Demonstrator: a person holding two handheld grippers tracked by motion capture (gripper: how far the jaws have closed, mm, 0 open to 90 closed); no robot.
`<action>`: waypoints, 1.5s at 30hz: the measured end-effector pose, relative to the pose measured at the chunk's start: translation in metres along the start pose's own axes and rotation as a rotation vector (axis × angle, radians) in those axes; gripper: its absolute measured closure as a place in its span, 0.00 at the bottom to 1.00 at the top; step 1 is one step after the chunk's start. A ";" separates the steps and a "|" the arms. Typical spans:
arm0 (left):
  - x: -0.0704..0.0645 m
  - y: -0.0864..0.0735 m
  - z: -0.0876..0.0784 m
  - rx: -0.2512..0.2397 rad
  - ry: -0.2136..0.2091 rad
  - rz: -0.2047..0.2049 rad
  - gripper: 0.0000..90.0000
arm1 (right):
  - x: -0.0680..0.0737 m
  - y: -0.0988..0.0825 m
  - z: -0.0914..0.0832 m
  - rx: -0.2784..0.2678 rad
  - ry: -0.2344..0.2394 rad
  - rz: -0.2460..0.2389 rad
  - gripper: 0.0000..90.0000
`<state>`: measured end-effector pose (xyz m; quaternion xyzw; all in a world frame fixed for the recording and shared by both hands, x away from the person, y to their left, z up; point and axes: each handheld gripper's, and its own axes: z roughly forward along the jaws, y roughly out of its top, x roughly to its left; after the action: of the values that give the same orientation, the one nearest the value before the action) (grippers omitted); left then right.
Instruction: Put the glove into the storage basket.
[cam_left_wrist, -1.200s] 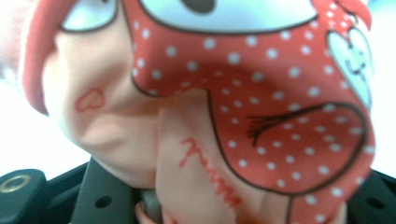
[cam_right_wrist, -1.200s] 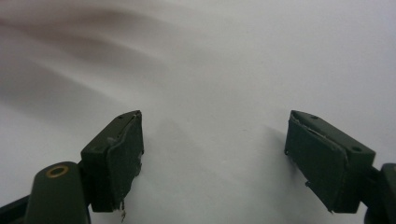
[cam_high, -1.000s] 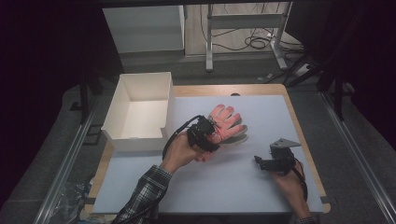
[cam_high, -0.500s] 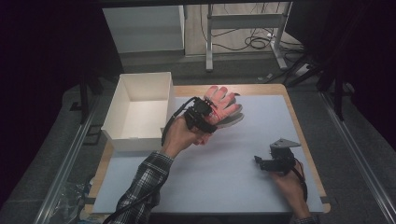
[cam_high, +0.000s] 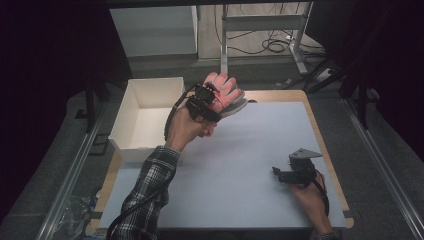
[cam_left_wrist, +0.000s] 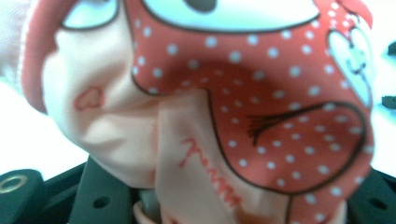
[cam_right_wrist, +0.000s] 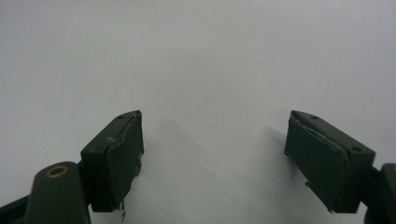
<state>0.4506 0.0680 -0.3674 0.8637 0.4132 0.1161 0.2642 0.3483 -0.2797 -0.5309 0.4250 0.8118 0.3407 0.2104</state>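
Observation:
A pink and red glove (cam_high: 227, 94) with white dots and a grey cuff hangs above the far part of the white table (cam_high: 250, 150), next to the white box (cam_high: 145, 112). My left gripper (cam_high: 212, 102) is shut on it, and in the left gripper view the glove (cam_left_wrist: 233, 107) bunches up right over the jaws. My right gripper (cam_high: 278, 175) rests low on the table near the front right. Its jaws stand wide apart, with only bare tabletop between the fingertips (cam_right_wrist: 126, 140) in the right gripper view.
The open white box stands at the table's left edge, beyond the left forearm (cam_high: 150, 185). A white cabinet (cam_high: 155, 30), metal table legs (cam_high: 224, 35) and cables (cam_high: 272, 45) lie on the floor behind the table.
The left hand has lifted the glove off the table and carried it up and toward the far edge, close to the box corner. The right gripper has stayed put.

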 end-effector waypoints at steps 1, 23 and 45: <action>0.002 0.001 -0.002 -0.001 0.002 -0.006 0.51 | 0.000 0.000 0.000 0.000 0.000 0.000 0.22; 0.071 -0.016 -0.049 -0.023 0.162 -0.167 0.50 | 0.000 0.000 0.000 -0.001 -0.001 -0.002 0.22; 0.131 -0.080 -0.040 -0.009 0.251 -0.346 0.49 | 0.000 0.000 0.000 -0.002 -0.003 -0.002 0.22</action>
<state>0.4646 0.2259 -0.3809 0.7575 0.5844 0.1774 0.2307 0.3482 -0.2796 -0.5310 0.4247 0.8115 0.3405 0.2125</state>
